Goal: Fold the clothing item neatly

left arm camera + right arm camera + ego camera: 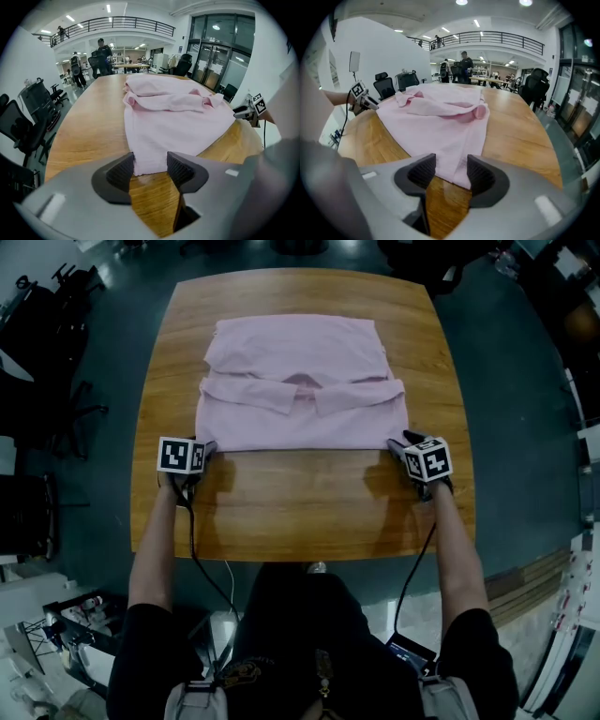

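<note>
Pink shirt (300, 418) lies flat on the wooden table (309, 512), over the middle and far part of the top, about centred between the left and right edges. Its long axis runs left to right, parallel to the table's near edge. The near hem is straight and faces the person. The collar (302, 382) sits mid-width, its two flaps spread to either side. Beyond the collar a further layer of cloth reaches toward the far edge and looks rumpled along its fold.

Left gripper (204, 452) stands at the shirt's near left corner. In the left gripper view its jaws are wide apart, and the cloth corner lies flat on the wood between the pads (123, 171), reaching from one to the other. No clamping on the cloth is seen.

Right gripper (399, 446) stands at the near right corner. In the right gripper view its jaws are likewise wide apart, with the hem corner lying between them. The cloth passes just beside the right pad (480, 174) and is not clamped.

Bare wood shows between both grippers and the near edge.
</note>
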The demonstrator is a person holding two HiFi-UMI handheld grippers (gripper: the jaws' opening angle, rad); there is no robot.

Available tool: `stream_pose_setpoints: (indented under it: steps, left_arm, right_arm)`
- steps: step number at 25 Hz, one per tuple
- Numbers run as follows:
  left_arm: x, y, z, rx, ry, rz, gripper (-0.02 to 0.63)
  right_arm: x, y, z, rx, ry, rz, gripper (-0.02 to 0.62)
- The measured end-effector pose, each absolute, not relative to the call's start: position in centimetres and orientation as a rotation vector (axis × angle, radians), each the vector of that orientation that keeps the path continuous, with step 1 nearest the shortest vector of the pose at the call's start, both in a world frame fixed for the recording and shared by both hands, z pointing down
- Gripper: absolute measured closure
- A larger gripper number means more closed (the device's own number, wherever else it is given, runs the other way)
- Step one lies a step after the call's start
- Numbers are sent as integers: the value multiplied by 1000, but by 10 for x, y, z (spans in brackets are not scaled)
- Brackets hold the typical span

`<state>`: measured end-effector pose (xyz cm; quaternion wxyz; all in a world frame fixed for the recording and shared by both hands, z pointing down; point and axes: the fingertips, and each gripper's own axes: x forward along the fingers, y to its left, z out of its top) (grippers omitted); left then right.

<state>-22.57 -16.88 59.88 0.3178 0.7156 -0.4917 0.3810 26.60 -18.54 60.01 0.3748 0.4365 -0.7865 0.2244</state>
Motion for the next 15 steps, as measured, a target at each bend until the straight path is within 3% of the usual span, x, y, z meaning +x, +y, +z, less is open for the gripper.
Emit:
stream_pose_setpoints:
  steps: [2, 3, 5, 15]
  left_arm:
    - [-222, -171, 599, 1899, -1295, 994, 413]
    - [-220, -172, 598, 1909, -1294, 986, 491]
    - [-220, -174, 598, 1920, -1295, 975, 543]
    - [-225, -83, 585, 1886, -1290, 958, 551]
  right_arm:
    - [266, -185, 603, 1118, -2026, 636, 405]
    - [265, -185, 604, 1111, -2030, 653, 428]
    - [260, -183, 604, 1086, -2024, 667, 517]
    - [259, -95, 594, 1024, -2027, 650, 541]
